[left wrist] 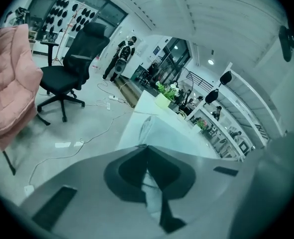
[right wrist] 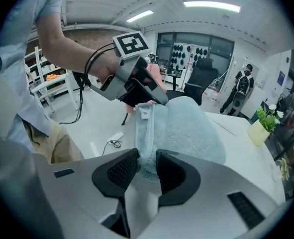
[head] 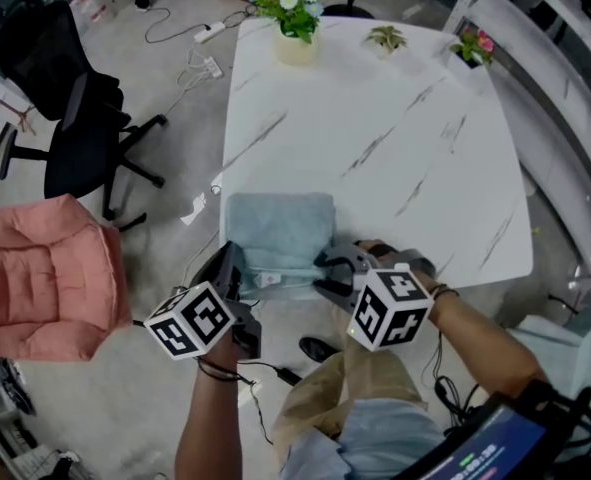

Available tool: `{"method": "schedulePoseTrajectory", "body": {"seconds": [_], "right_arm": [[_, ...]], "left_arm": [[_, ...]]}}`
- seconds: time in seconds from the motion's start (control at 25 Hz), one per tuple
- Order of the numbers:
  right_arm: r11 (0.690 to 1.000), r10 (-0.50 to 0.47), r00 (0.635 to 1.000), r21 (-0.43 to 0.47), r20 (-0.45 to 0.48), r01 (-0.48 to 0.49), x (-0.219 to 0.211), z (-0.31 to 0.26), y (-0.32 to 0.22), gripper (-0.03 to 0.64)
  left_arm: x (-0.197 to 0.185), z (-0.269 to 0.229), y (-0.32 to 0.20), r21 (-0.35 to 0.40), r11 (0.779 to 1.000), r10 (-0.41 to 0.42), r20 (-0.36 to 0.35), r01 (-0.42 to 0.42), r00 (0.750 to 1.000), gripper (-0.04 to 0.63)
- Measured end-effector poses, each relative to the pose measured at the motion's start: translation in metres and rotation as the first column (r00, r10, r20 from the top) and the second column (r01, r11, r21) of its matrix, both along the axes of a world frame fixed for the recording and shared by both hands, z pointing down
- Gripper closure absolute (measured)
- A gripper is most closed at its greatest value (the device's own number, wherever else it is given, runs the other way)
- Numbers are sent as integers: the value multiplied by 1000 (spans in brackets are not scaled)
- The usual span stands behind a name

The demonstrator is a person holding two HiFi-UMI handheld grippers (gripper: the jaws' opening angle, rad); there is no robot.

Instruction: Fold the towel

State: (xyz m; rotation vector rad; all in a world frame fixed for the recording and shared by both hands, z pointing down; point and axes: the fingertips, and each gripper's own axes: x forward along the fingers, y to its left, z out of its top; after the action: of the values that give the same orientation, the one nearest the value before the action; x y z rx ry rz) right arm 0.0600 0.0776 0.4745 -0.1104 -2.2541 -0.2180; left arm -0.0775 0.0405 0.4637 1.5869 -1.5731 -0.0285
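Pale blue-grey terry towel (head: pixel 278 230), small white label (right wrist: pixel 144 114) on its edge. White marble-look bench (head: pixel 395 138), thin grey veins. Left tool (head: pixel 231 260) and right tool (head: pixel 327 273): grey bodies, black ribbed pads (right wrist: pixel 121 171). Each carries a white cube (head: pixel 388 308) with black square markers. Salmon-pink quilted padded chair (head: pixel 40 278). Black swivel office chair (head: pixel 75 118). Light grey mottled floor (head: pixel 165 248). Cream round flower pot (head: pixel 295 48), green leaves, white and pale blue flowers. Person's light blue shirt (head: pixel 375 448), tan trousers (head: pixel 360 378), black wristband (head: pixel 215 370).
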Motion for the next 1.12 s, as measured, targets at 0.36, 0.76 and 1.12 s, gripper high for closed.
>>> {"method": "schedulePoseTrajectory", "body": {"seconds": [0.36, 0.76, 1.12], "right_arm": [[976, 133, 976, -196, 172, -98, 12, -50, 4, 377], [913, 406, 787, -171, 465, -370, 32, -198, -46, 453], [865, 359, 545, -51, 758, -499, 13, -338, -32, 598]], "left_arm": [[-15, -28, 38, 64, 992, -107, -35, 109, 994, 586], [-21, -214, 70, 364, 920, -240, 235, 144, 942, 586], [19, -353, 84, 597, 802, -384, 487, 22, 785, 588]]}}
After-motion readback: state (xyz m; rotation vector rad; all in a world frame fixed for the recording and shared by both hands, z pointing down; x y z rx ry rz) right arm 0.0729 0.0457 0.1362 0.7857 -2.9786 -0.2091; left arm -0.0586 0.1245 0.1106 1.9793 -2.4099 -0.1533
